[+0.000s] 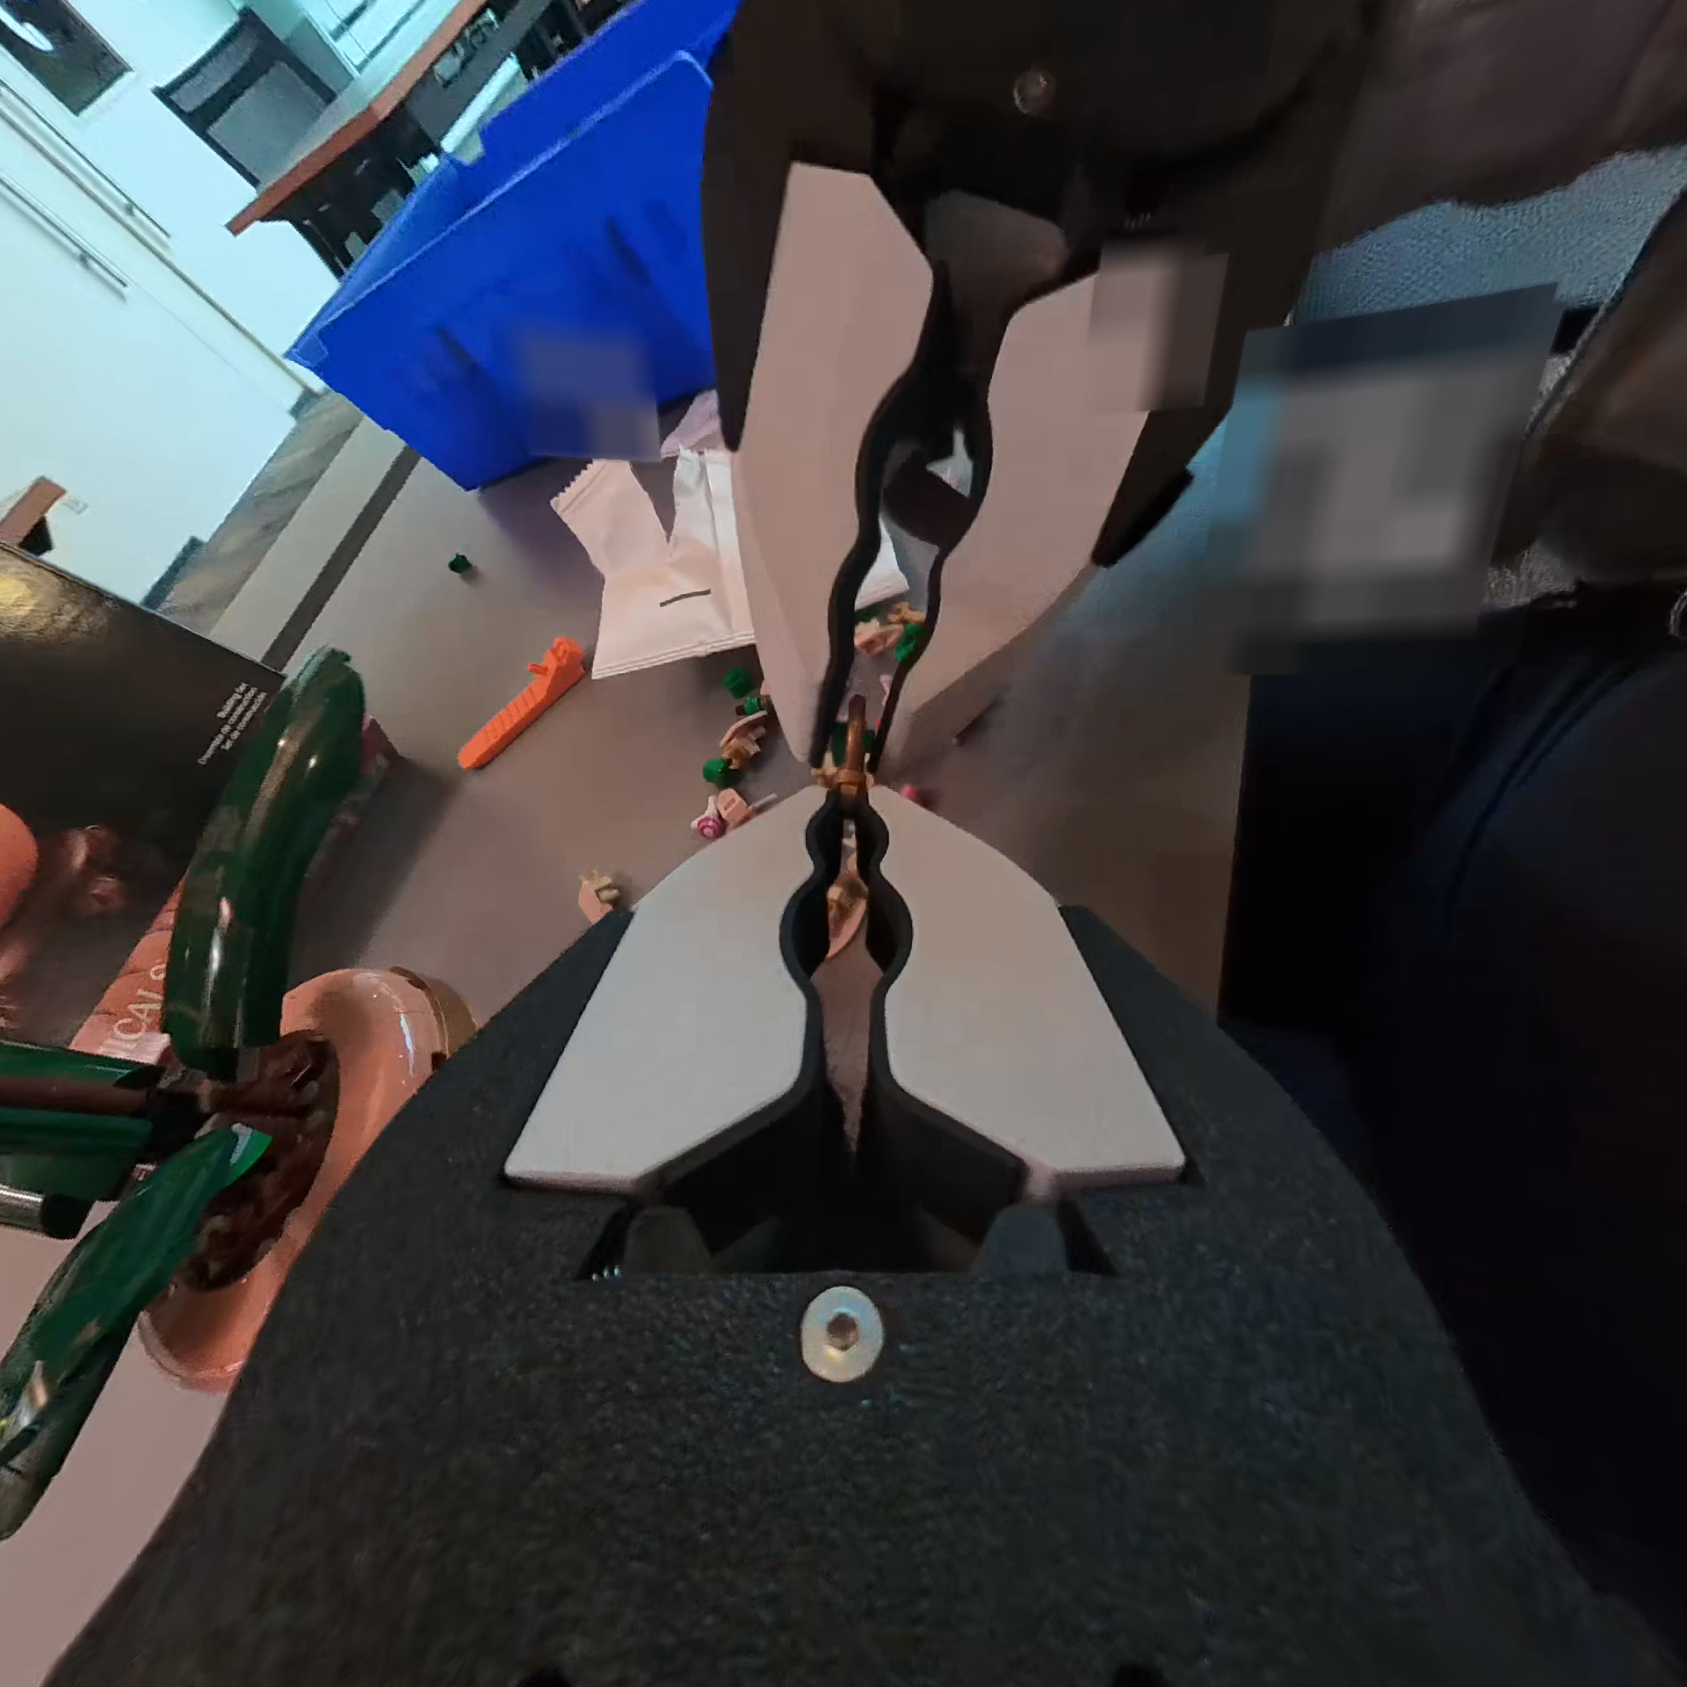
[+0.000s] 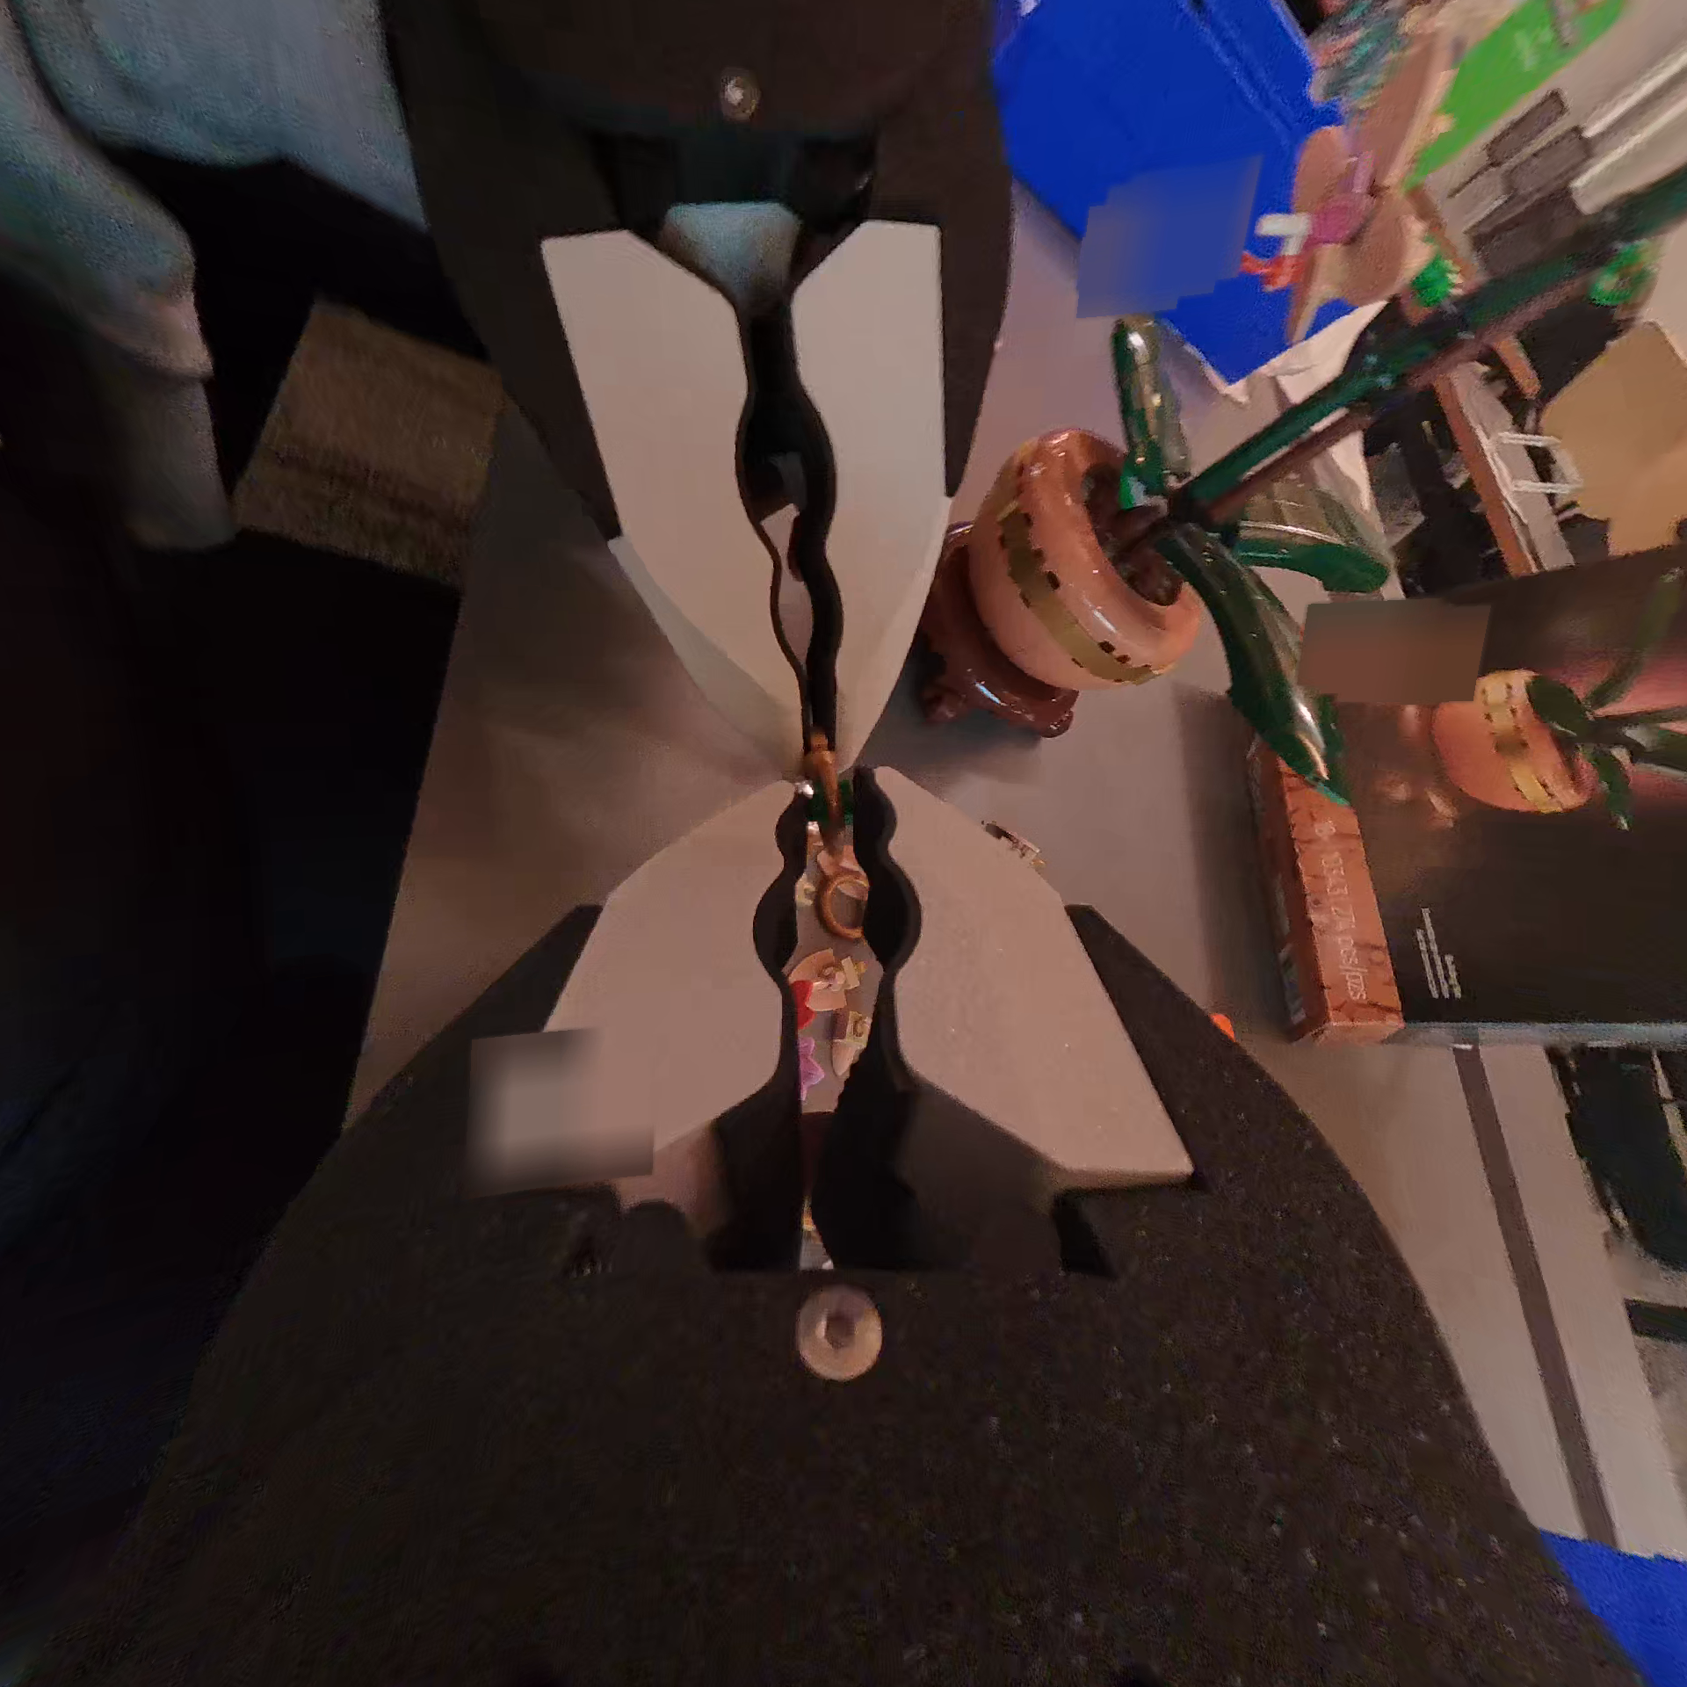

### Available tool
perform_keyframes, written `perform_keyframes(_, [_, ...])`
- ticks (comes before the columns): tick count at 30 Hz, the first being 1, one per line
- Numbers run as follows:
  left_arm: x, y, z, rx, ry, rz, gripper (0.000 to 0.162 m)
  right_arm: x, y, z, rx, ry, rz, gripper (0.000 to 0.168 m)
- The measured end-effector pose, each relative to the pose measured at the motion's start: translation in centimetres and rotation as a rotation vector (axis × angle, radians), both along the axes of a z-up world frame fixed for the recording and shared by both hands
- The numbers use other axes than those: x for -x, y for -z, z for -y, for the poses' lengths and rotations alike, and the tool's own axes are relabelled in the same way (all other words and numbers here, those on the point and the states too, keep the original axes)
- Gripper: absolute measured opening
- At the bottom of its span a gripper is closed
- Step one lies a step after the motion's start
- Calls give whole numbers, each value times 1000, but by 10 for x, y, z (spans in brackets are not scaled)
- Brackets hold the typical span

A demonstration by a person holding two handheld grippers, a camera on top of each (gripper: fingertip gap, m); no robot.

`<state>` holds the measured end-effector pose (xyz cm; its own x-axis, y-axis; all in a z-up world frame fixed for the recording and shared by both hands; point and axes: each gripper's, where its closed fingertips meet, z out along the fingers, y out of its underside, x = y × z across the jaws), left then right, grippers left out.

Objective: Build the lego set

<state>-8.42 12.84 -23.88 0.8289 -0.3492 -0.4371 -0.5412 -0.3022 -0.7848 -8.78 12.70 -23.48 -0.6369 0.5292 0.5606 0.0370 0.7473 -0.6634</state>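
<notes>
Two grippers meet tip to tip above the grey table [image 1: 475,876], each pinching one end of a small brown piece. From the left wrist view, the left gripper [image 1: 847,796] is closed on the brown stem piece [image 1: 854,744], and the right gripper [image 1: 849,730] comes down from the far side, clamped on its other end. From the right wrist view, the right gripper [image 2: 826,792] holds the same piece where a bit of green shows, with the left gripper [image 2: 815,744] opposite. Loose small bricks [image 1: 739,730] in tan, pink and green lie scattered on the table under the tips. To the near left stands the built flower pot [image 1: 365,1032] with dark green leaves [image 1: 265,840], beside the dark set box [image 1: 100,730]. Farther off lie an orange brick separator [image 1: 522,703], white paper bags [image 1: 666,584] and a blue bin [image 1: 529,274]
</notes>
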Motion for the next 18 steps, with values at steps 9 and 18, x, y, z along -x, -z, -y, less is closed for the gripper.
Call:
perform_keyframes(9, [7,13,0,49,11,-294,5,5,14,4,43,43,118,6])
perform_keyframes(18, [-2,-4,3,-20,68,-191,2,-4,1,3,78,-4,32,6])
